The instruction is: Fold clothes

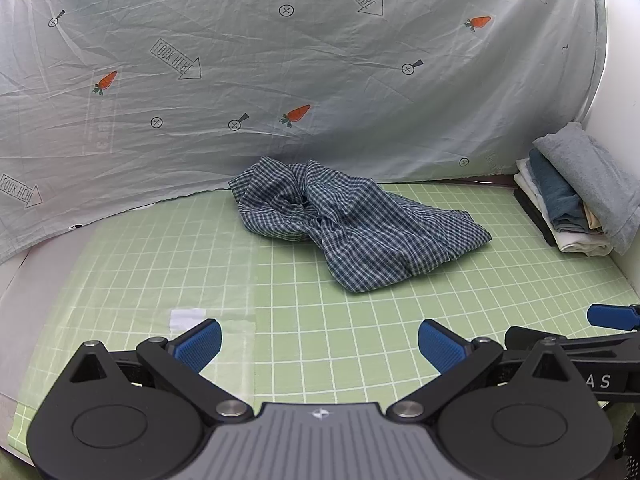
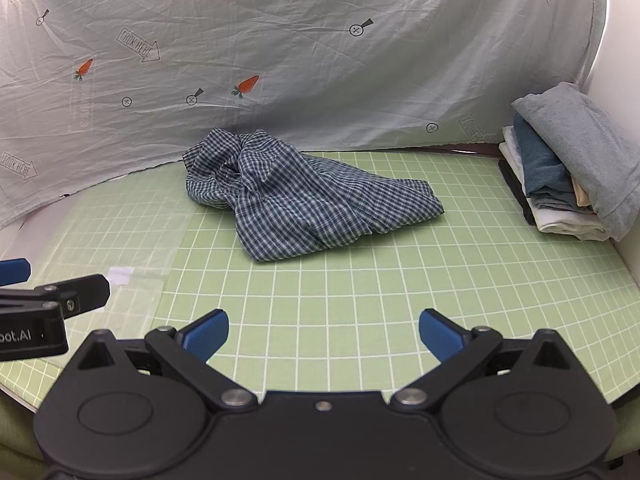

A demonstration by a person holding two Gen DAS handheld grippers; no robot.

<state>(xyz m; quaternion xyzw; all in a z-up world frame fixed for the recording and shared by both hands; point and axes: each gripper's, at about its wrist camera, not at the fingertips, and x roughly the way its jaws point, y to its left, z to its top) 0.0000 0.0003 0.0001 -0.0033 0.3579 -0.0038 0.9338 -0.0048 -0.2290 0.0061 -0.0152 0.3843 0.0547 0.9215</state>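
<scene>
A crumpled blue-and-white checked garment [image 1: 344, 224] lies in a heap on the green grid mat [image 1: 320, 320], toward the back middle. It also shows in the right wrist view [image 2: 304, 204]. My left gripper [image 1: 320, 344] is open and empty, low over the mat's front, well short of the garment. My right gripper [image 2: 324, 334] is open and empty too, beside the left one and equally short of the garment. Part of the right gripper shows at the left view's right edge [image 1: 612, 316], and part of the left gripper at the right view's left edge [image 2: 52, 300].
A stack of folded clothes [image 1: 580, 196], topped by a grey piece, sits at the mat's back right corner; it also shows in the right wrist view [image 2: 568, 164]. A pale printed sheet [image 1: 280, 60] hangs behind the mat. A white wall [image 1: 624, 80] stands at right.
</scene>
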